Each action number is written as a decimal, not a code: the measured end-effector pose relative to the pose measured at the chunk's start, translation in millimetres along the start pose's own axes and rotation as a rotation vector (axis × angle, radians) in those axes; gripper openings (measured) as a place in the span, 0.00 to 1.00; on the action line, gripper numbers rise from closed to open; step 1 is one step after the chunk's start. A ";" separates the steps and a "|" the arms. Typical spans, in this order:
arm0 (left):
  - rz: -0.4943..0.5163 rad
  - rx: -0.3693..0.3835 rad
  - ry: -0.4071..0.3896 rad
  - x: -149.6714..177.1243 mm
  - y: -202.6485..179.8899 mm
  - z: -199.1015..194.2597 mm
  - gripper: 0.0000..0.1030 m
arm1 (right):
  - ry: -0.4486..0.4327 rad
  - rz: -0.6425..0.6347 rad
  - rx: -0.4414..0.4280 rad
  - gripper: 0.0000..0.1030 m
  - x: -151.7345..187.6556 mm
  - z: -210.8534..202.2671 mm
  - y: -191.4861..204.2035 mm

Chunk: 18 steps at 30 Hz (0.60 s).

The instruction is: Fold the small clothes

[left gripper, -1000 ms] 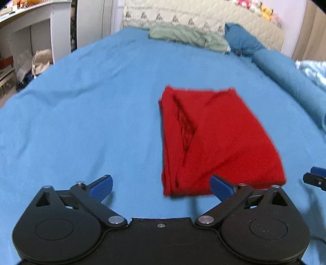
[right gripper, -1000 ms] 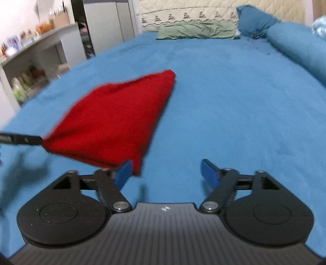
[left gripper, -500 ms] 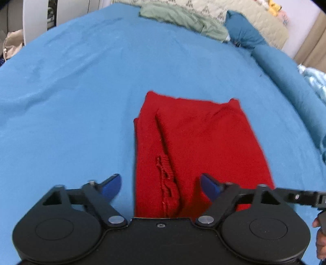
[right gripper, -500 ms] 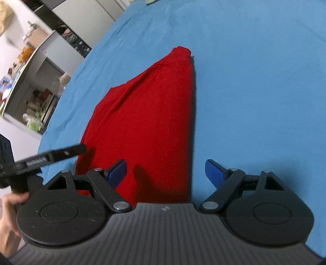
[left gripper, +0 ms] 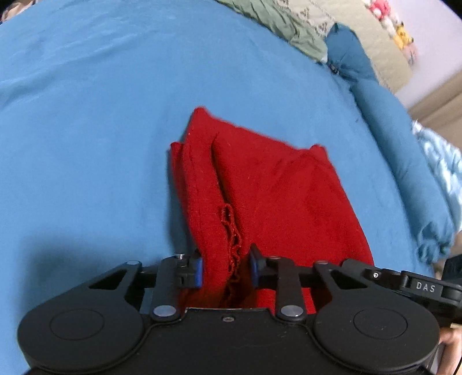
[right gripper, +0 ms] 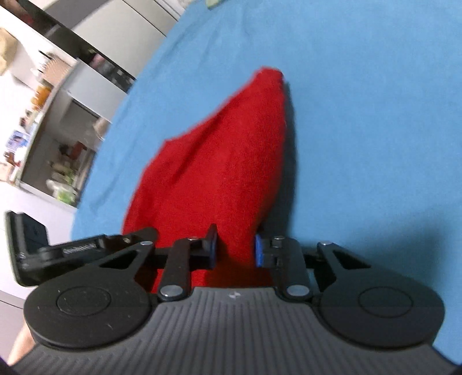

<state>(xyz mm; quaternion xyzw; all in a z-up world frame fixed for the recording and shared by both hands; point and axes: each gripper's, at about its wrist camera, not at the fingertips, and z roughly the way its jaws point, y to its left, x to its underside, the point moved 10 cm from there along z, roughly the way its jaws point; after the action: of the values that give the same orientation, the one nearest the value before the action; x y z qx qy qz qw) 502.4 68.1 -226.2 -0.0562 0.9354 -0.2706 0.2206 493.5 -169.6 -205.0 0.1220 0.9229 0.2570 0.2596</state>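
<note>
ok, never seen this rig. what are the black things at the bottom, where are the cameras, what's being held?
There is no robot: a person holds a two-finger claw in each hand, and each claw carries a fisheye camera looking forward along its fingers. The black parts at the bottom of each picture are that claw's own body. One picture is from the left claw, the other from the right claw. A folded red garment lies on a bed with a blue sheet. Both claws have closed on the garment's near edge, one at each near corner, blue pads pressing the cloth. At the head of the bed lie a green cloth and a dark blue pillow.
</note>
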 end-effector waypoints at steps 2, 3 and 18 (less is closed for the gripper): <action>0.040 0.020 -0.012 4.9 -21.4 -16.6 0.29 | -0.022 -0.035 -0.016 0.37 0.5 -26.7 12.3; 0.065 0.033 -0.020 10.4 -34.5 -27.1 0.29 | -0.027 -0.060 -0.024 0.37 3.8 -42.8 17.0; 0.280 0.062 -0.032 211.1 -139.7 -48.2 0.30 | -0.084 -0.070 0.115 0.37 174.0 -182.3 -74.3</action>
<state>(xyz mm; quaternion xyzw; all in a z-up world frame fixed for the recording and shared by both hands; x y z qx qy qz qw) 289.8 -74.4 -196.3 0.0775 0.9215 -0.2652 0.2729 242.6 -244.3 -183.8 0.1149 0.9281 0.1892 0.2994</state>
